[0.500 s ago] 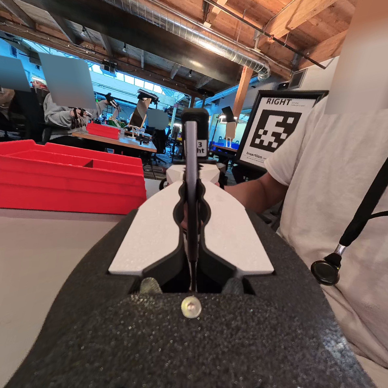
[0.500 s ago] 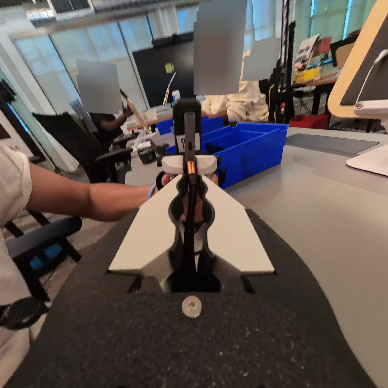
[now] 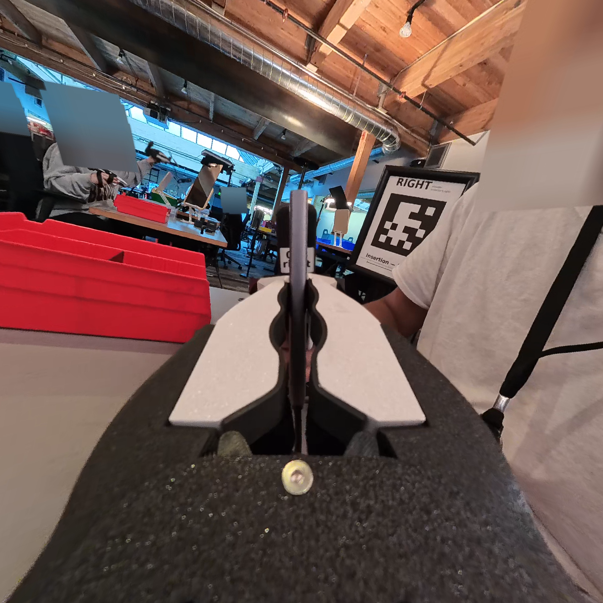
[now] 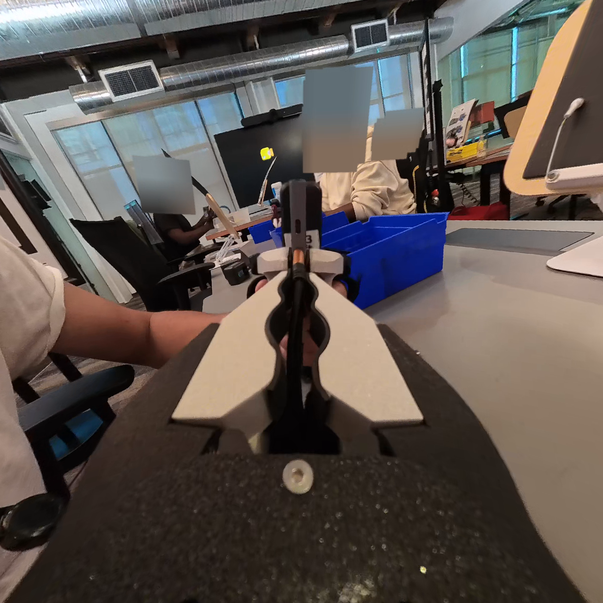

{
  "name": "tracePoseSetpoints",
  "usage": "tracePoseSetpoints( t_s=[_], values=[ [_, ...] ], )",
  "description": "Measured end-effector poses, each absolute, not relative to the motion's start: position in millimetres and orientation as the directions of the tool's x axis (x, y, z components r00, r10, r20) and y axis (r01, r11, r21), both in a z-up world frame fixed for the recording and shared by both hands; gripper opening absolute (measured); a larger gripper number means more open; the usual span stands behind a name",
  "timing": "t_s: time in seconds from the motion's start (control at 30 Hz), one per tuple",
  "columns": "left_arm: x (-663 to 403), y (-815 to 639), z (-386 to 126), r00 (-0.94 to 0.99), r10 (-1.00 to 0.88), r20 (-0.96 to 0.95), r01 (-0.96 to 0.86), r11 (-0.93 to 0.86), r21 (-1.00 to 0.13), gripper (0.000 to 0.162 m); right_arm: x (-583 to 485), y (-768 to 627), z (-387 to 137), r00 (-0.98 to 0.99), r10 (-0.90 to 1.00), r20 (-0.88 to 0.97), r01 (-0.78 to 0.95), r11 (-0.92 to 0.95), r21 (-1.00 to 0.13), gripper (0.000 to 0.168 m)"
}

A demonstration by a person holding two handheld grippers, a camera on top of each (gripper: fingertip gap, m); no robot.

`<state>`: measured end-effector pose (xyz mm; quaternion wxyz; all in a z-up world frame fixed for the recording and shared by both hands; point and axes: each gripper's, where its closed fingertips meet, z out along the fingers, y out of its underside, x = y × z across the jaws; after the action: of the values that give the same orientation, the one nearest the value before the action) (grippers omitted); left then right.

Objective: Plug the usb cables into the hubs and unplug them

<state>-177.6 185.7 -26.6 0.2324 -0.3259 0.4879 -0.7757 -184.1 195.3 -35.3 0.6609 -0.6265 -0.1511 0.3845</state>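
Fingers of your left gripper are clamping a thin grey slab held edge-on. Your right gripper is pinching a black cable, its copper-collared plug sitting at the slab's ported edge. Both grippers are hovering above the grey table, facing each other.

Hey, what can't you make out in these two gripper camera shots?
- Left wrist view: the grey slab in the left gripper is edge-on, so its faces are hidden.
- Right wrist view: the black cable in the right gripper ends between the left gripper's fingers, which hide whether it touches the slab.
- Red bin, blue bin: their walls hide the contents.
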Motion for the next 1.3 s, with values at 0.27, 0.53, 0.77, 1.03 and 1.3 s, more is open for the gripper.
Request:
tracePoseSetpoints(
  t_s=[0.27, 0.53, 0.77, 1.03, 1.3],
  values=[
    [-174, 188, -47, -0.621, -0.763, 0.180, -0.014, -0.219, -0.976, 0.009, -176, 194, -49, 0.672, 0.693, -0.262, -0.209, -0.162, -0.964, 0.003],
    [-172, 186, -46, -0.653, -0.710, 0.263, -0.030, -0.324, -0.946, 0.009, -174, 194, -38, 0.672, 0.694, -0.258, -0.249, -0.117, -0.961, 0.005],
    [-179, 179, -37, -0.688, -0.681, 0.251, 0.005, -0.350, -0.937, 0.009, -178, 185, -30, 0.664, 0.715, -0.217, -0.236, -0.075, -0.969, 0.004],
    [-178, 176, -39, -0.690, -0.685, 0.234, 0.008, -0.331, -0.944, 0.009, -176, 181, -34, 0.659, 0.717, -0.226, -0.246, -0.079, -0.966, 0.004],
    [-167, 178, -64, -0.614, -0.771, 0.170, -0.071, -0.161, -0.984, 0.010, -164, 182, -62, 0.716, 0.694, -0.070, 0.084, -0.186, -0.979, 0.004]
  ],
)
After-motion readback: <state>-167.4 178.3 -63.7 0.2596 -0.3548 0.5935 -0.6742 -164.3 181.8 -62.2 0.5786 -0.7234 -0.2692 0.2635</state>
